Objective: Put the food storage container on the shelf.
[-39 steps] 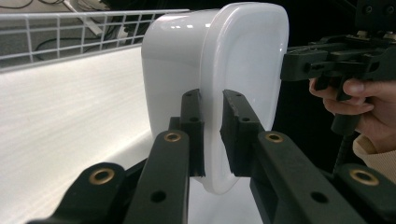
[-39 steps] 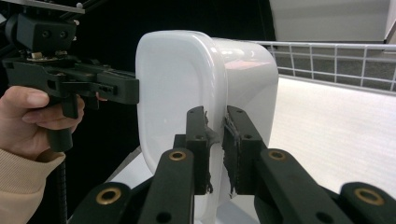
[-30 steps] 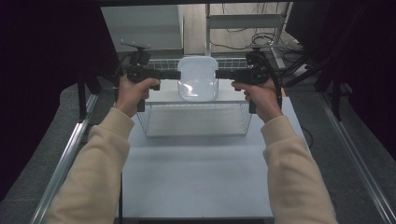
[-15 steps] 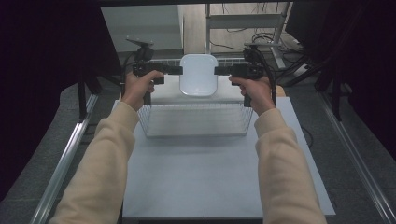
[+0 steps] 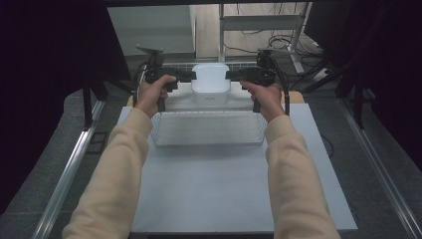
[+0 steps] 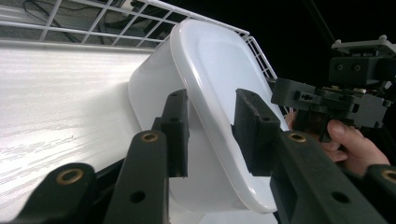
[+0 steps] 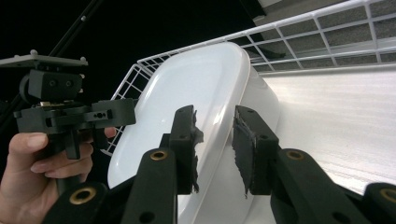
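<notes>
Together, left tongs (image 6: 210,135) and right tongs (image 7: 215,149) clamp opposite rims of the white tub (image 5: 211,79).

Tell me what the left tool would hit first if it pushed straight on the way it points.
The white tub: its rim already sits between the left tool's jaws, so almost at once it would push into the tub's rim and wall. Beyond the tub is the right tool, though depth there is unclear.

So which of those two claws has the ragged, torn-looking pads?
The right claw, gripping the white tub's rim. Its pads look frayed and peeling at the edges, while the left claw has smooth, square-edged pads.
</notes>
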`<control>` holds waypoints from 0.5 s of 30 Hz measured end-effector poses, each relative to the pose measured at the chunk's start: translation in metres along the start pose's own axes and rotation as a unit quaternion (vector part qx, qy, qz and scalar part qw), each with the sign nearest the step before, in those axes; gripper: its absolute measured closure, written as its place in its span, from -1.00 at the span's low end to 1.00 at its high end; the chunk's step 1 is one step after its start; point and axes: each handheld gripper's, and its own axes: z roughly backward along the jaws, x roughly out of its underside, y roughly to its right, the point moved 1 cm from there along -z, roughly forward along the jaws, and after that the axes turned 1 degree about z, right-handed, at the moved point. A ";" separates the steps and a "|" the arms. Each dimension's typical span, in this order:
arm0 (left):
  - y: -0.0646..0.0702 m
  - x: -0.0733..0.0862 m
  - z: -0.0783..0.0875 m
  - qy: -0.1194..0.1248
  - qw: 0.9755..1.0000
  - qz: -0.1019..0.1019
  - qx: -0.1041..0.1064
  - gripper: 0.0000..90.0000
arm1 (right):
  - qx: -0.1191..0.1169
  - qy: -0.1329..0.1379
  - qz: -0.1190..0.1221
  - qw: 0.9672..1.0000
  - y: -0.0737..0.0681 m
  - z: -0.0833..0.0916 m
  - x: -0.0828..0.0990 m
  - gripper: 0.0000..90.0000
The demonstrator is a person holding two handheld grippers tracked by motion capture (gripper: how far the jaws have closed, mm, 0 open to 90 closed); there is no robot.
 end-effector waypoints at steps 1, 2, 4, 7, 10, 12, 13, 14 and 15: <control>-0.001 0.001 -0.001 0.003 1.000 -0.004 -0.002 0.45 | 0.001 0.001 -0.001 1.000 0.000 0.000 0.000 0.53; -0.001 0.001 -0.001 0.005 1.000 -0.006 -0.001 0.45 | 0.003 0.000 0.000 1.000 0.001 -0.001 0.001 0.53; -0.001 0.002 -0.002 0.007 1.000 -0.011 -0.008 0.36 | 0.000 0.004 -0.002 1.000 0.001 -0.001 0.002 0.52; 0.001 0.003 0.001 0.020 0.999 -0.030 -0.027 0.00 | 0.013 0.005 0.012 1.000 -0.001 0.001 0.004 0.25; 0.007 0.005 0.011 0.032 0.998 -0.049 -0.033 -0.20 | 0.017 0.018 0.032 0.999 -0.006 0.007 0.006 0.06; 0.012 0.009 0.018 0.034 0.996 -0.067 -0.038 -0.24 | 0.021 0.026 0.056 0.998 -0.010 0.015 0.008 -0.05; 0.015 0.011 0.022 0.033 0.996 -0.078 -0.043 -0.25 | 0.024 0.026 0.071 0.997 -0.012 0.019 0.010 -0.09; 0.018 0.014 0.027 0.031 0.994 -0.091 -0.051 -0.26 | 0.028 0.026 0.082 0.996 -0.014 0.023 0.011 -0.13; 0.021 0.017 0.031 0.031 0.993 -0.103 -0.056 -0.27 | 0.030 0.025 0.094 0.995 -0.016 0.028 0.013 -0.16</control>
